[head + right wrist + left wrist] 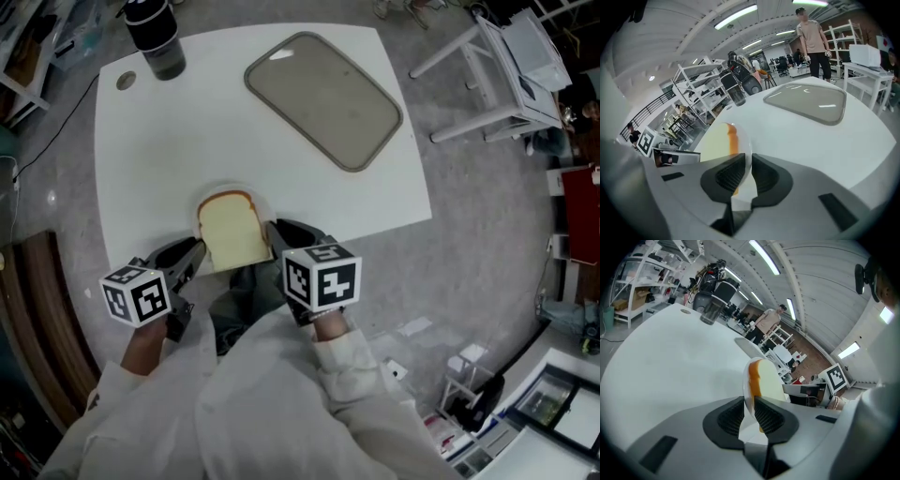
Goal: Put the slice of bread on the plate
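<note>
Bread slice point(232, 232) lies on the plate point(264, 210), its rim clamped by the left hand-held gripper point(197, 249) and the right hand-held gripper point(275, 231).

The head view looks steeply down on the table point(187, 141) from above, while the left gripper view and right gripper view ride low, close behind the left claw point(749, 403) and right claw point(748, 160), facing across it; all share the bread point(232, 230) and plate point(228, 187).

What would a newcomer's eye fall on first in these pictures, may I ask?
A slice of bread lies on a plate at the near edge of the table, with the left hand-held gripper and the right hand-held gripper each clamped on its rim. Farther back sit a grey tray and a dark cup.
</note>
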A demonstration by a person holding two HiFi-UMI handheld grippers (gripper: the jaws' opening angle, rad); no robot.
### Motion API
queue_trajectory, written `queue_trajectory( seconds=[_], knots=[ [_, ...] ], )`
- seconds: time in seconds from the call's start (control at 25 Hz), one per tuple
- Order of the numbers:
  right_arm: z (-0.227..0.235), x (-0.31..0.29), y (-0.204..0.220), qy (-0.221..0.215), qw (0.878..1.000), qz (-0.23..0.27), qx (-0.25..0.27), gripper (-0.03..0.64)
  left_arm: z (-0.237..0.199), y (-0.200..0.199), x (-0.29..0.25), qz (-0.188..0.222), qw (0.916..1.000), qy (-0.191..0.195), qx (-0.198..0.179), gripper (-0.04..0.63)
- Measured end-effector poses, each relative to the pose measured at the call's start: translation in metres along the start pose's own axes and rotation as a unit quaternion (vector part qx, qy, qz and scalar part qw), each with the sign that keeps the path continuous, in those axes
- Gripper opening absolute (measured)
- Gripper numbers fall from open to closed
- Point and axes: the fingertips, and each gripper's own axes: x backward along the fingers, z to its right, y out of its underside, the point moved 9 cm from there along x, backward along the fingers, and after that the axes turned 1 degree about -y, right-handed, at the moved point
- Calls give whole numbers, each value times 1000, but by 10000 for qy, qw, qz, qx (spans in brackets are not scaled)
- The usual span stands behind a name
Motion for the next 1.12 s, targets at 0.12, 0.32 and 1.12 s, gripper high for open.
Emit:
queue_trajectory(
  seconds=[0.12, 0.32, 1.12],
  knots=[
    [7, 1, 0, 49, 9999, 75, -67, 54, 2, -7, -8, -27, 9999, 88, -104, 72],
    [21, 4, -11, 95, 9997, 192, -107, 54, 9, -19, -23, -34, 9996, 133, -226, 72],
    [146, 8, -90, -68, 9997, 116, -227, 52, 61, -98, -143, -19, 9997, 90, -236, 72]
  ],
)
